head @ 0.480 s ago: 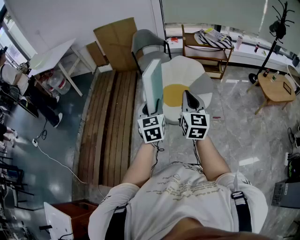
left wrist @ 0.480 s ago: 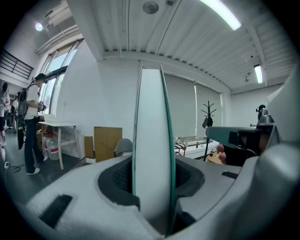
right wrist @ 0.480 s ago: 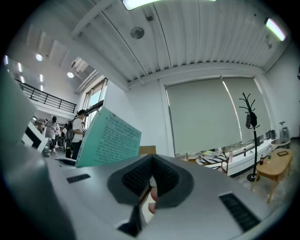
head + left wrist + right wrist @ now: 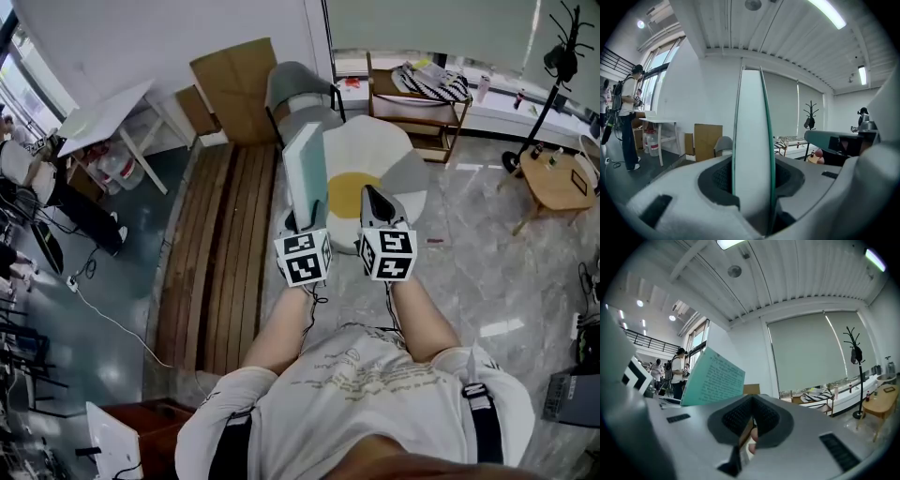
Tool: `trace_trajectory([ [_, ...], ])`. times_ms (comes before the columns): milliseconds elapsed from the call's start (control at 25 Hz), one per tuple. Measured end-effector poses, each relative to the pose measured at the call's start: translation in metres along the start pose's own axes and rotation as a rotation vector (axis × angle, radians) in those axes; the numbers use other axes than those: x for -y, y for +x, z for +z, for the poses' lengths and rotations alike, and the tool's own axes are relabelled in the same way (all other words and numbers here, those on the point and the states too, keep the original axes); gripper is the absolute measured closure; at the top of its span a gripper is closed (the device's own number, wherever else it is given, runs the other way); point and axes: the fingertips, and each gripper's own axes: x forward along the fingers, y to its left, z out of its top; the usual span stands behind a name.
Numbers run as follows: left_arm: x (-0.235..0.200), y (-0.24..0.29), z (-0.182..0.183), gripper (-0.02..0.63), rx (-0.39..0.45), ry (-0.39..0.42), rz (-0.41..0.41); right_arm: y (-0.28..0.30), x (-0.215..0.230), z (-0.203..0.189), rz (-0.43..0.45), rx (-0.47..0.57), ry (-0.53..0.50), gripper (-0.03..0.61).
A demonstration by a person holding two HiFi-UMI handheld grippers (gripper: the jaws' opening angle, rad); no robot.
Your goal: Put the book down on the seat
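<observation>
Floor [image 4: 469, 272]: pale marble-look tile at right, dark grey at left. Slatted wood platform [image 4: 220, 262]: long, runs from the near-left floor toward the far wall. Egg-pattern pad [image 4: 375, 155]: white w/ yellow centre, flat on the floor just right of the platform's far end. Cardboard sheet [image 4: 234, 84]: leaning at the far wall. White table [image 4: 103, 112]: far-left corner, bottles under it. Grey chair [image 4: 295, 89]: at the far wall between cardboard and low wood shelf [image 4: 412, 103], nothing on its seat. Round wood side table [image 4: 555, 183]: right edge of the floor, small items on top. Black coat stand [image 4: 553, 56]: far-right corner. Book [image 4: 307, 169]: 1 pc, pale green cover, white page block, held upright off the floor, in head view over the pad's left edge and in front of the chair, touching neither. Left gripper [image 4: 300, 221]: jaws clamped on the book's lower end, 1 pad per cover. Right gripper [image 4: 373, 199]: just beside the left, apart from the book, jaws closed together w/ nothing between.
</observation>
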Motion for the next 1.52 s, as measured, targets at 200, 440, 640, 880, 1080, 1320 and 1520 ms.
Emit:
trace_trajectory([
  [200, 0.010, 0.009, -0.006, 0.446, -0.013, -0.015, 0.002, 0.001, 0.013, -0.010, 0.008, -0.018, -0.001, 0.552],
  [440, 0.024, 0.017, -0.017, 0.446, -0.028, -0.034, 0.003, 0.000, 0.027, -0.020, 0.021, -0.034, 0.010, 0.552],
  [640, 0.030, 0.028, -0.031, 0.446, -0.065, -0.046, 0.000, 0.003, 0.036, -0.026, 0.029, -0.051, 0.003, 0.552],
  [880, 0.034, 0.045, -0.036, 0.446, -0.071, -0.050, -0.012, 0.016, 0.046, -0.032, 0.027, -0.053, 0.001, 0.552],
  [1080, 0.031, 0.068, -0.037, 0.446, -0.078, -0.060, -0.026, 0.039, 0.056, -0.031, 0.010, -0.051, -0.011, 0.552],
  [1320, 0.021, 0.099, -0.027, 0.446, -0.066, -0.074, -0.040, 0.068, 0.059, -0.028, 0.037, -0.015, -0.026, 0.552],
  [1520, 0.015, 0.134, -0.017, 0.446, -0.072, -0.070, -0.062, 0.101, 0.068, -0.028, 0.018, -0.023, -0.072, 0.552],
])
